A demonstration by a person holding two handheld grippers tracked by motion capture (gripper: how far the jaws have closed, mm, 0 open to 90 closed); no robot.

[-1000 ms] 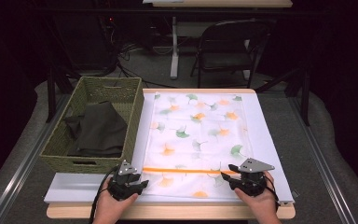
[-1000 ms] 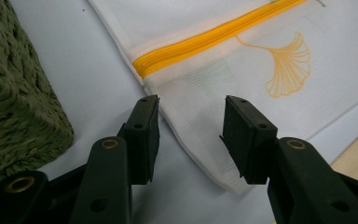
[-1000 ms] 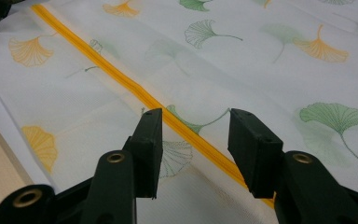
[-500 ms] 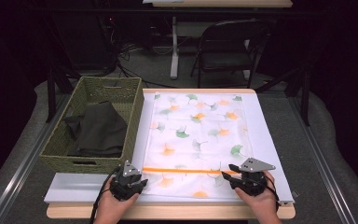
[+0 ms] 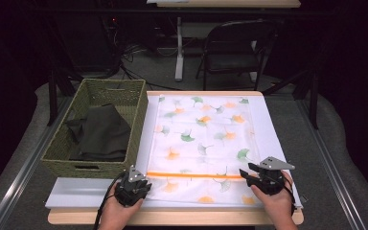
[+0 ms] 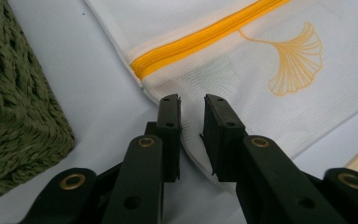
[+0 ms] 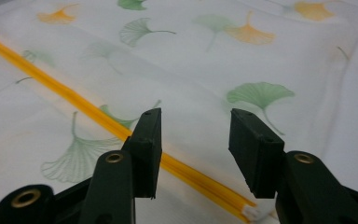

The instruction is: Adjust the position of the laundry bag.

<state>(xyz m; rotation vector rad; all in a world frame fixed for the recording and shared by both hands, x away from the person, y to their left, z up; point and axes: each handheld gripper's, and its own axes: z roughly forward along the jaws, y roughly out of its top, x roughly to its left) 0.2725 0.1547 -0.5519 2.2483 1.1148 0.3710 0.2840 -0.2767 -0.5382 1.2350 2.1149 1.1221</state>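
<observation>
A white cloth cover (image 5: pixel 201 134) printed with green and orange ginkgo leaves lies flat on the table, with an orange zipper (image 5: pixel 196 175) running across near its front edge. My left gripper (image 5: pixel 145 184) sits at the cover's near left corner. In the left gripper view its jaws (image 6: pixel 191 100) have just been closing, and the cloth's edge (image 6: pixel 186 135) lies in the narrow gap between them, apart from the pads. My right gripper (image 5: pixel 246 170) stands open at the right end of the zipper (image 7: pixel 182 170), above the cloth (image 7: pixel 261 56), with its jaws (image 7: pixel 196 116) holding nothing.
A green woven basket (image 5: pixel 96 167) holding a dark folded cloth (image 5: pixel 100 134) stands left of the cover, close to my left gripper (image 6: pixel 18 107). A white board (image 5: pixel 81 194) lies under the cover. The wooden table edge (image 5: pixel 172 218) runs in front. A folding chair (image 5: pixel 235 48) stands behind the table.
My right gripper has shifted a little to the right along the zipper's end. The left hand has stayed at the near left corner.
</observation>
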